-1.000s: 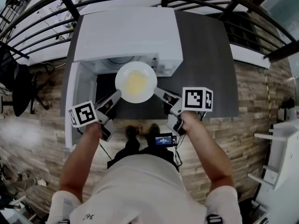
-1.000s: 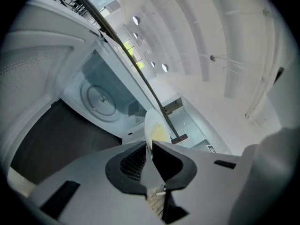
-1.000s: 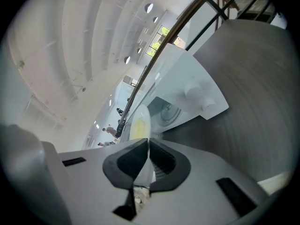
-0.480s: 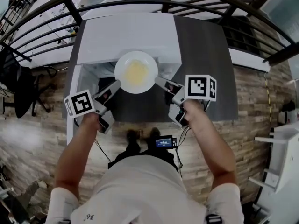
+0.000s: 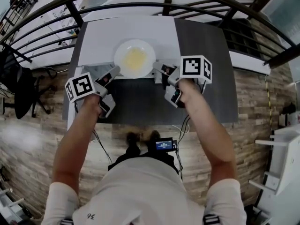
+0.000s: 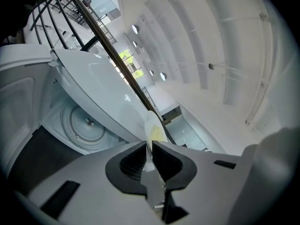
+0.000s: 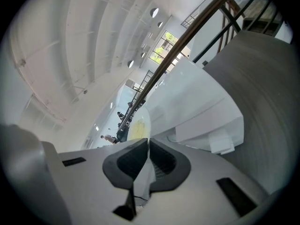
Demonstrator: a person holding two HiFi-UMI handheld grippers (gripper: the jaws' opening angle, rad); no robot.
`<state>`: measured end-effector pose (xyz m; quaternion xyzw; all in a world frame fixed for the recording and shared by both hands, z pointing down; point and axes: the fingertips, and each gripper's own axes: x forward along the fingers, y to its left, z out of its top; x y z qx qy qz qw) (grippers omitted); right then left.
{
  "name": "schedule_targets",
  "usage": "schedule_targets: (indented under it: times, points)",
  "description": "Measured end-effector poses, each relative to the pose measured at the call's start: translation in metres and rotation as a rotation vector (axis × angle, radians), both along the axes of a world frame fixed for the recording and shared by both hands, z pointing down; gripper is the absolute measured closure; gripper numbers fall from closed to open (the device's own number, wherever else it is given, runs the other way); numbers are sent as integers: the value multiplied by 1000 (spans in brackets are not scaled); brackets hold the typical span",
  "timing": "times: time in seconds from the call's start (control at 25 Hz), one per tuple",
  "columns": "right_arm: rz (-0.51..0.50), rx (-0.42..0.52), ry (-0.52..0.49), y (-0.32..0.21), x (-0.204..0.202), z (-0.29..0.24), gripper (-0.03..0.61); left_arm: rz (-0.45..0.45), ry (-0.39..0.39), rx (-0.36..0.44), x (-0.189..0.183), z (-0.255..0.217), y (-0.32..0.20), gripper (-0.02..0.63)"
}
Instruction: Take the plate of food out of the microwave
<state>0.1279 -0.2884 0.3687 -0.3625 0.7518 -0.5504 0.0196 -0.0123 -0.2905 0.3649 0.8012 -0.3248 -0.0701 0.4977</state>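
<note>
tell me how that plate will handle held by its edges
Probably stiff: the plate spans flat between the left gripper and right gripper, pinched at opposite rims. Its smooth rim looks slippery; tilting might spill the food.

Too small to name: food (image 5: pixel 135 58) on plate (image 5: pixel 123 50), only a yellow patch. Hidden in head view beneath microwave (image 5: pixel 126 32) top and plate: the cavity. In both gripper views, seen edge-on only, near rim buried between pinching jaws.
</note>
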Motion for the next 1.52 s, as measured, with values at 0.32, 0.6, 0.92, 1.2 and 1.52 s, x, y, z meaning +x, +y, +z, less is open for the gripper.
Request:
schedule_targets:
  times: [0.32,0.6,0.92,1.2,1.52]
  points:
    - [-4,-13,68,-52,-3,-3,563,-46,-10,-46,-3,3,-43,572]
    - [-2,-35,101,-71,-2,2,563,-39,6,-89,0,4,-57,572]
    - [56,-62,133,-91,5,8,563,-4,-17,-130,7,11,-63,571]
    - [86,-66,168,-104,8,7,575,22,-10,-110,8,8,-64,568]
    - [93,-30,202,-115,11,2,578,52,12,-91,8,5,-61,568]
